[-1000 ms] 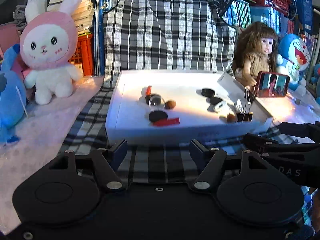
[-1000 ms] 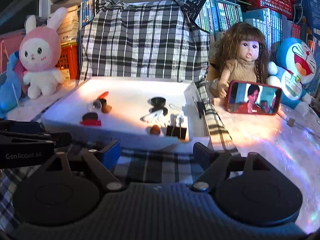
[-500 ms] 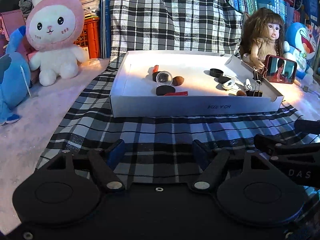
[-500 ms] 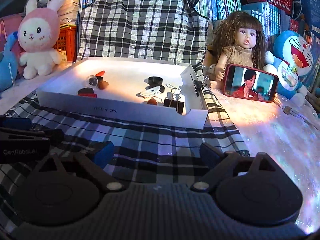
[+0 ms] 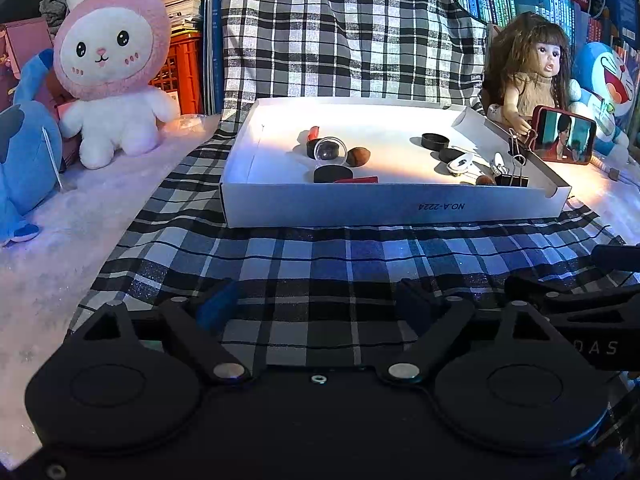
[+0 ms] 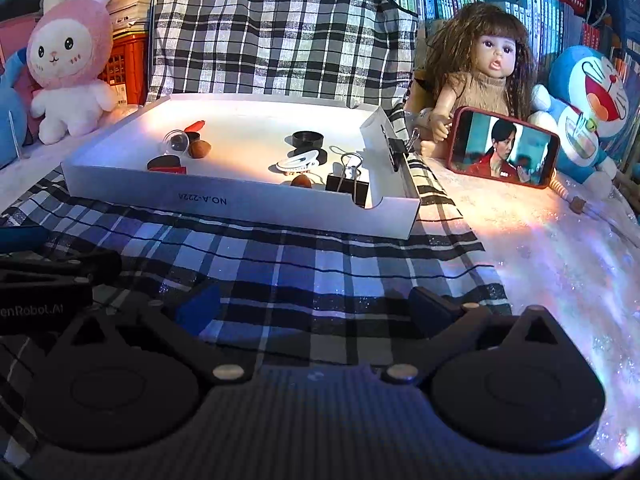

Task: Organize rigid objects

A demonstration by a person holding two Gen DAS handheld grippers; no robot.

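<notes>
A shallow white box (image 5: 392, 202) lies on checked cloth ahead of both grippers. In it are a clear ball (image 5: 330, 150), a brown nut (image 5: 358, 157), a black disc (image 5: 333, 174), a red stick (image 5: 358, 179), a black cap (image 5: 435, 141), a white clip (image 5: 460, 163) and a black binder clip (image 5: 512, 180). My left gripper (image 5: 316, 304) hovers over the cloth short of the box, jaws opening, nothing between them. My right gripper (image 6: 316, 304) is likewise short of the box (image 6: 240, 204), jaws opening and empty, with the binder clip (image 6: 347, 188) at the near right corner.
A pink bunny plush (image 5: 110, 60) and a blue plush (image 5: 20, 148) sit at the left. At the right, beside the box, are a doll (image 6: 488, 72), a red phone (image 6: 504, 152) and a blue cat plush (image 6: 588, 92). Books and a draped checked cloth (image 5: 340, 32) close the back.
Both grippers have sunk a little, so the box now sits higher and farther off in both views with more cloth before it. Both pairs of fingers have spread wider.
</notes>
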